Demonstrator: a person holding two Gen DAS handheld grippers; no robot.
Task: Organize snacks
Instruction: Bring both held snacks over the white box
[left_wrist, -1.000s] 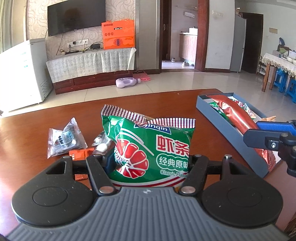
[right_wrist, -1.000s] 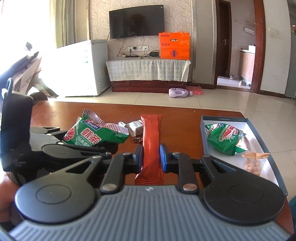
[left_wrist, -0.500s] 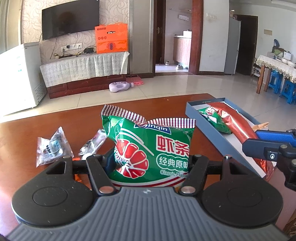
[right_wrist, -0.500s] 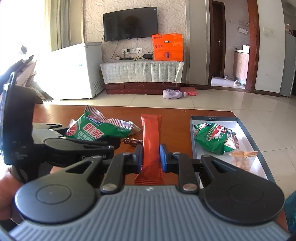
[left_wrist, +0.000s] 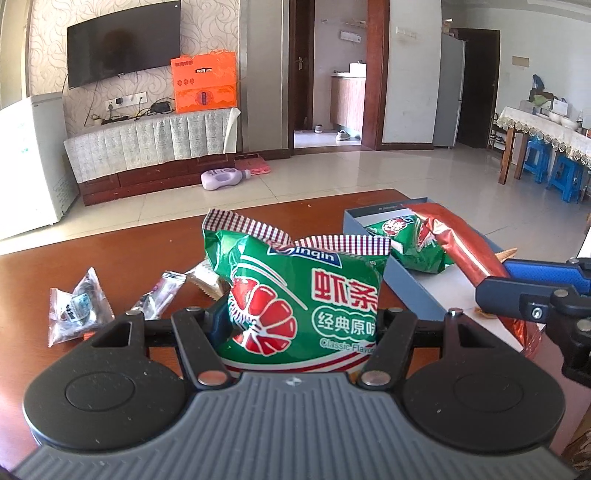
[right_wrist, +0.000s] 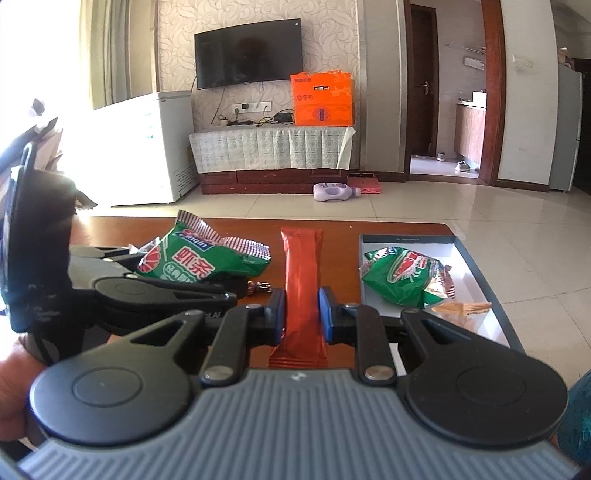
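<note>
My left gripper (left_wrist: 299, 325) is shut on a green shrimp-chip bag (left_wrist: 306, 291) and holds it above the brown table; the bag also shows in the right wrist view (right_wrist: 192, 258). My right gripper (right_wrist: 301, 314) is shut on a long red snack pack (right_wrist: 301, 291), which hangs over the near end of the blue-walled tray (left_wrist: 388, 273) in the left wrist view (left_wrist: 465, 247). The tray (right_wrist: 476, 280) holds another green bag (right_wrist: 399, 273) and a small tan packet (right_wrist: 461, 308).
Small clear wrapped snacks (left_wrist: 75, 306) and a silver packet (left_wrist: 159, 295) lie on the table (left_wrist: 110, 251) at the left. A small candy (right_wrist: 260, 285) lies between the grippers. The table's far edge is just beyond the tray.
Both grippers have moved right toward the tray with their snacks. The tray now looks closer and the loose packets have slid left in view.
</note>
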